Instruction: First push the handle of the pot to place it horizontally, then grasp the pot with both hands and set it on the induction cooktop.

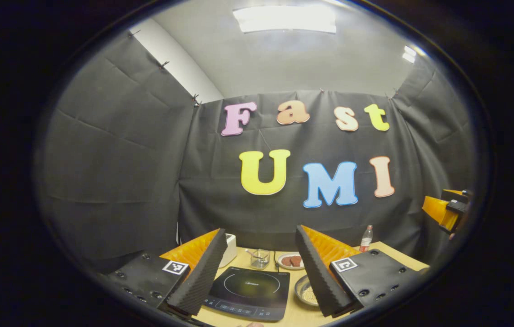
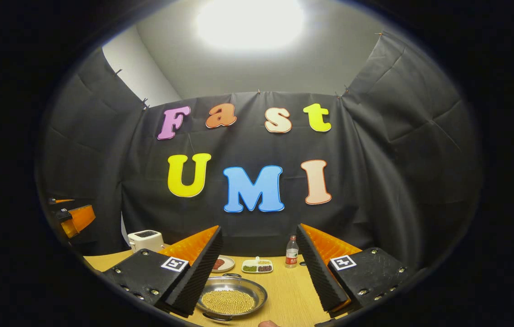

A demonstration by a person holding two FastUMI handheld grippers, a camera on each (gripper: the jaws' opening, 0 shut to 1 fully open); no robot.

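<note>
The pot (image 2: 232, 297), a shallow metal pan filled with small yellowish grains, sits on the wooden table (image 2: 288, 295) low between the fingers of my right gripper (image 2: 259, 229), which stands open above it and holds nothing. One pot handle (image 2: 232, 275) points to the far side and another (image 2: 215, 318) to the near side. The black induction cooktop (image 1: 247, 293) lies below my left gripper (image 1: 261, 231), also open and holding nothing. The pot (image 1: 306, 293) peeks out to the cooktop's right, partly hidden by a finger. Each gripper appears in the other's view, the right gripper (image 1: 447, 209) and the left gripper (image 2: 72, 218), both held high.
Along the back of the table stand a white toaster (image 2: 145, 240), a plate of meat (image 2: 222, 263), a divided dish (image 2: 257, 265) and a small bottle (image 2: 291, 257). A glass cup (image 1: 260, 259) stands behind the cooktop. Black cloth walls close three sides.
</note>
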